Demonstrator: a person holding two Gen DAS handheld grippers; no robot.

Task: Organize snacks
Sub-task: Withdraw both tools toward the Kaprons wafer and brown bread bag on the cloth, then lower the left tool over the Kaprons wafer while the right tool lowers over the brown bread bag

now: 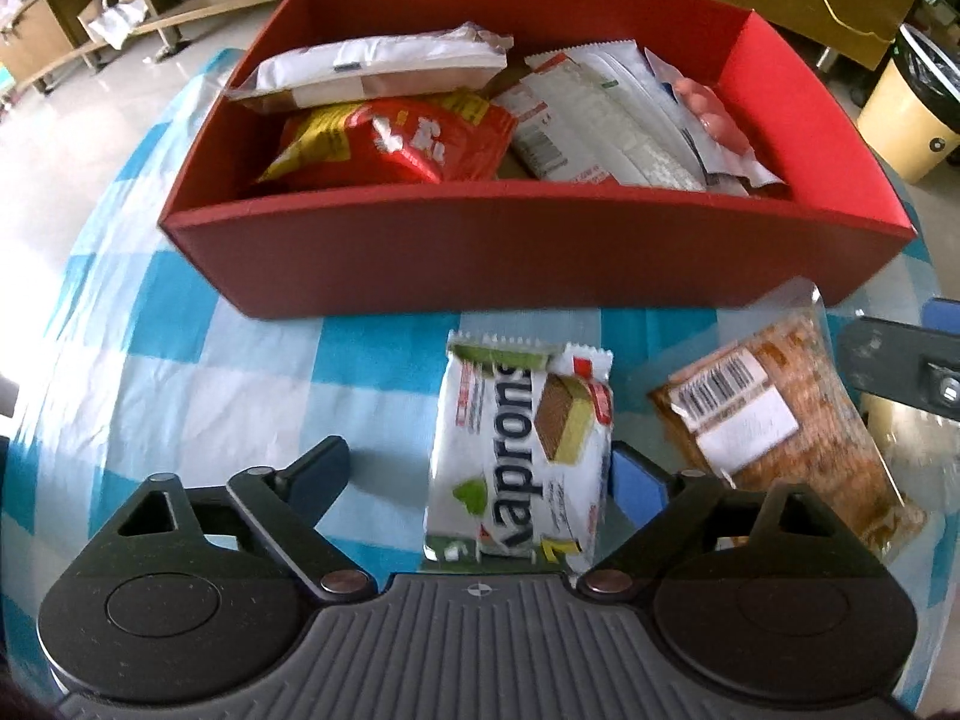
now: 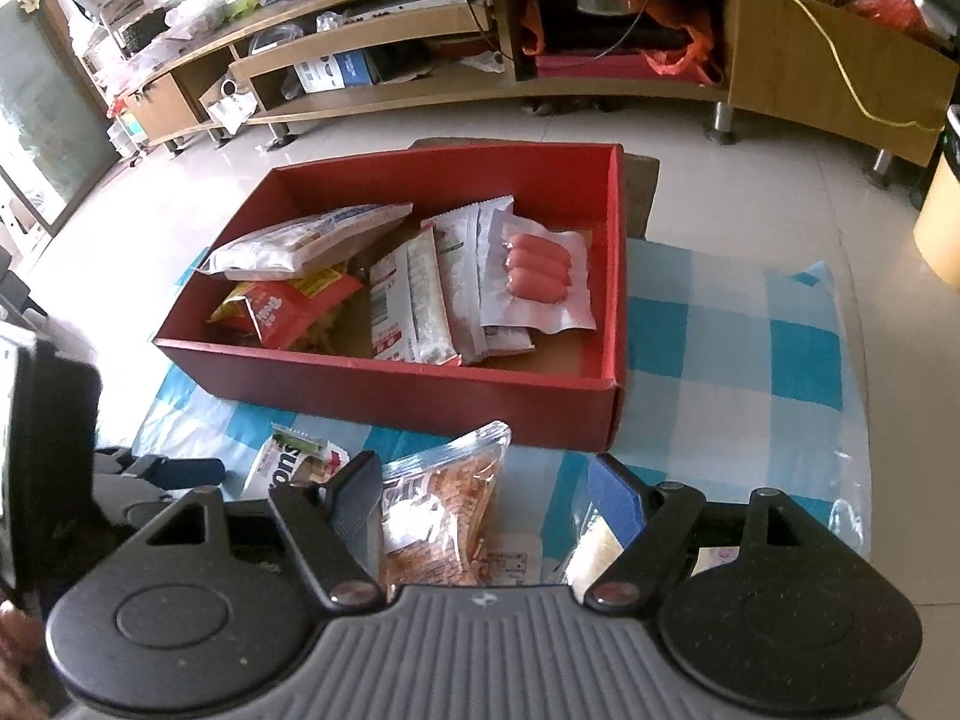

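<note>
Left wrist view: on a blue-and-white checked cloth [image 1: 180,360], the left gripper [image 1: 480,480] is spread wide around a white wafer packet [image 1: 516,456]; a red cardboard box [image 1: 528,252] of snacks sits at 12 o'clock.

Right wrist view: the right gripper [image 2: 486,495] gapes over a clear bag of orange-brown snacks [image 2: 444,510], with the box [image 2: 384,372] at 11 o'clock.

1. We read "Kaprons" in large dark letters on the white-and-green wafer packet [image 1: 519,456], running sideways.
2. We see a barcode on the white label of the clear brown-snack bag [image 1: 774,420], digits unreadable.
</note>
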